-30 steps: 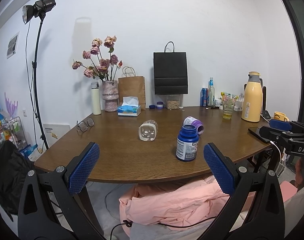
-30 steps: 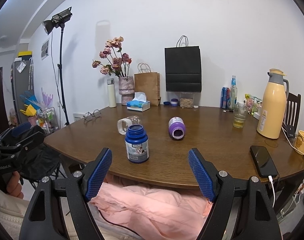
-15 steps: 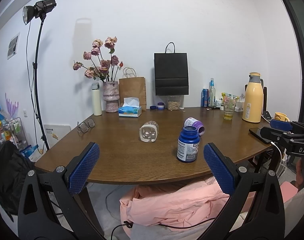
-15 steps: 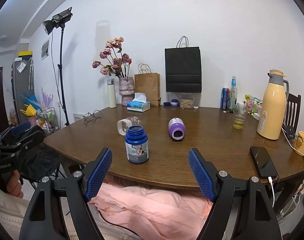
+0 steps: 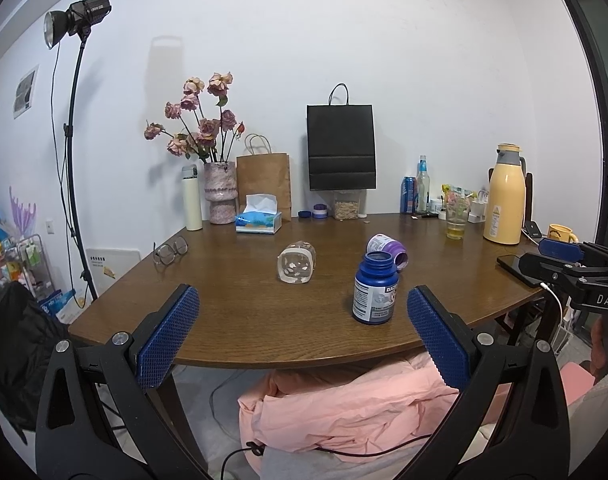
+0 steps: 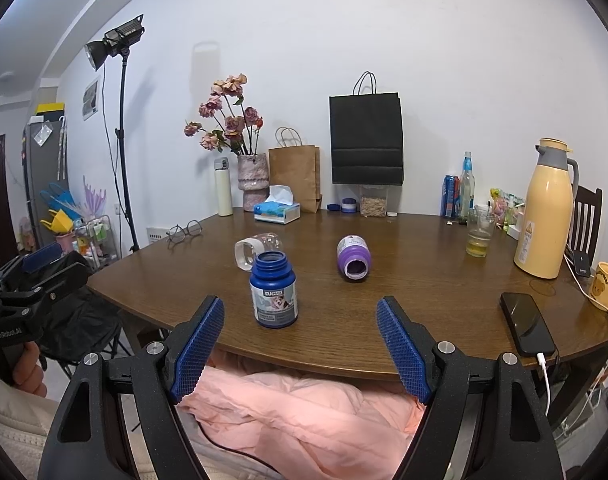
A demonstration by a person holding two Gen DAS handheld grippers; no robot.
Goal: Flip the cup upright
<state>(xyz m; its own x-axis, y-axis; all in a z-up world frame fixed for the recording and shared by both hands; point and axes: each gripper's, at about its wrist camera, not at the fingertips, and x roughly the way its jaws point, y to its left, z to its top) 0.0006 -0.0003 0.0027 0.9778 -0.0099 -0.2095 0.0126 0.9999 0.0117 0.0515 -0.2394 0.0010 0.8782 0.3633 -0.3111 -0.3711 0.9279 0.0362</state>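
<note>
Both tongs spread, empty; clear cup (image 5: 297, 267) on its side; blue bottle (image 6: 273, 290) hides its base.

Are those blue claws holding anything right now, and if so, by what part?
No, nothing is held. The left gripper and right gripper both stand open, short of the table. The clear cup lies on its side, untouched.

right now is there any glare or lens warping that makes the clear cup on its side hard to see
Left wrist view: the clear cup is sharp, but its glass blends into the brown table; fisheye bends the table edge and darkens the corners. Right wrist view: the cup sits partly behind the blue bottle, with soft sheen on the table near the thermos; no blur.
</note>
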